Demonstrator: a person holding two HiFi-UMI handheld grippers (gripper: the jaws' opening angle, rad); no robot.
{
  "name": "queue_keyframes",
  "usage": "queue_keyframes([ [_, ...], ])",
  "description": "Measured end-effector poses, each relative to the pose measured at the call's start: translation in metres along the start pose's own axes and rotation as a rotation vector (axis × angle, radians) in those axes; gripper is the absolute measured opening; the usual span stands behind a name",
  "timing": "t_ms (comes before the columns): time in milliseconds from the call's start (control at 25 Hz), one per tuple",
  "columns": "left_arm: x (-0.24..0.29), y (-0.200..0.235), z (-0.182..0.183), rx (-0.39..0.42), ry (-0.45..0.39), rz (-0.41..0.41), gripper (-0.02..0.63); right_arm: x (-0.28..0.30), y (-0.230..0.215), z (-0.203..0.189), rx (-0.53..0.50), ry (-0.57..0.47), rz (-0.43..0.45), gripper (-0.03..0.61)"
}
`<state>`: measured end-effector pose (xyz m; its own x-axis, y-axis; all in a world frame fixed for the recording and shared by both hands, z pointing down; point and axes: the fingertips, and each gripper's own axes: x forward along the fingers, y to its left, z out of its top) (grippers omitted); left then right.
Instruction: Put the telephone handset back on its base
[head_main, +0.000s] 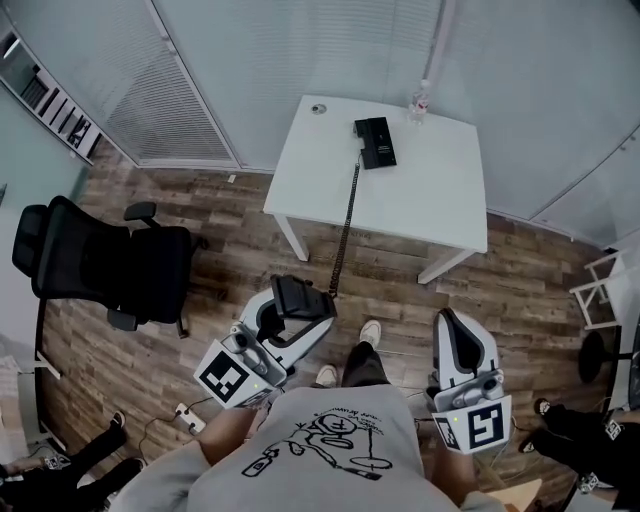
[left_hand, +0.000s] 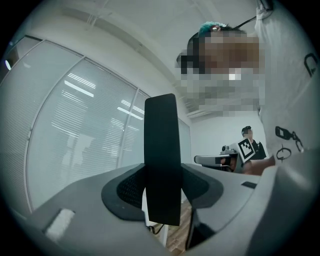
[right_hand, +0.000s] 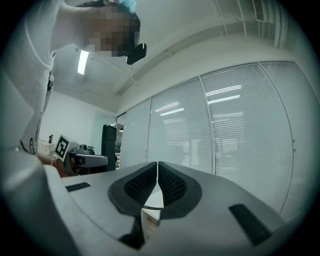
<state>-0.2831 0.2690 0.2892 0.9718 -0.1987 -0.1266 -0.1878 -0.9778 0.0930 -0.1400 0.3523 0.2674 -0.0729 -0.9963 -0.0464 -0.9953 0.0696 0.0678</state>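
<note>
My left tool (head_main: 285, 322) is pinching the handset (head_main: 303, 297) across its width, with pads on both flanks. The right tool (head_main: 458, 342) is pressed together with nothing in it. The base (head_main: 375, 142) sits at the far side of the white worktop (head_main: 430, 195), well apart from me, and the coiled cord (head_main: 345, 225) runs taut-ish between them.

Plan:
- Step in first so the cord slackens; otherwise I reckon it drags the base.
- Line the handset's long axis up with the cradle and lower it flat.
- Let go only once it's seated.
- Keep clear of the bottle (head_main: 419, 103) near the base.
- The right tool can pin the base if it slides.
</note>
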Motion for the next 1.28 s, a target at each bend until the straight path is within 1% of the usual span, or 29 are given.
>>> queue_keyframes([
  [320, 0.083, 0.023, -0.005, 0.025, 0.022, 0.0, 0.206, 0.034, -0.079, -0.009, 0.021, -0.02, 0.006, 0.006],
  [640, 0.145, 0.039, -0.006, 0.01, 0.033, 0.02, 0.206, 0.052, -0.142, -0.006, 0.03, -0.025, -0.004, 0.006],
  [920, 0.179, 0.05, -0.011, 0.011, 0.028, 0.055, 0.206, 0.07, -0.177, -0.011, 0.025, -0.029, 0.031, 0.006],
  [1080, 0.19, 0.061, -0.017, -0.009, 0.034, 0.085, 0.206, 0.083, -0.189, -0.014, 0.027, -0.019, 0.051, 0.007],
  [1280, 0.202, 0.072, -0.025, -0.025, 0.051, 0.095, 0.206, 0.095, -0.2, -0.025, 0.043, -0.002, 0.059, 0.007],
])
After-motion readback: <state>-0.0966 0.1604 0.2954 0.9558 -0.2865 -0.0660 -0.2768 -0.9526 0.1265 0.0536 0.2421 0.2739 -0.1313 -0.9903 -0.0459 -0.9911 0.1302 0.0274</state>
